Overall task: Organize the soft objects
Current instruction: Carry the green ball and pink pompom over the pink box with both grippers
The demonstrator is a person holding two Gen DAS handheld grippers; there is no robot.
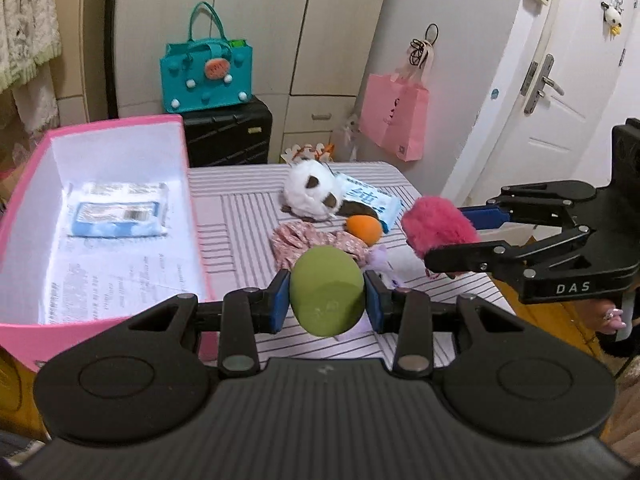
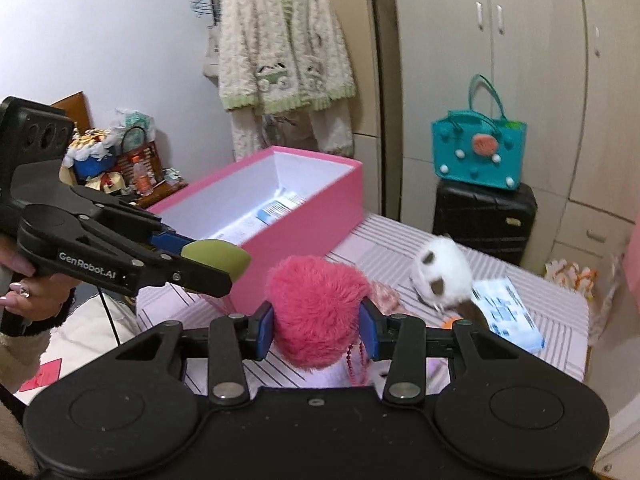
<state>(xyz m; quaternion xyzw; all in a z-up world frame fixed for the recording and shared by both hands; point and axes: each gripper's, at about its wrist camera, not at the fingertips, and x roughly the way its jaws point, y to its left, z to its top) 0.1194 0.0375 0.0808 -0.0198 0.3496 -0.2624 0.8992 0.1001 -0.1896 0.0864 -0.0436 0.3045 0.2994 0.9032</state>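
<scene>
Home bedroom, cream wardrobe doors, fuzzy cardigan on hanger, suitcase, white door

White plush toy blurred in the right wrist view, orange ball nearly hidden behind the fingers, tissue pack partly covered by the plush toy, print on sheets in the pink box unreadable

Even indoor light, fisheye-bent edges, slight motion blur.

box left on table | packet inside | plush right, perhaps overlapping wrapper
</scene>
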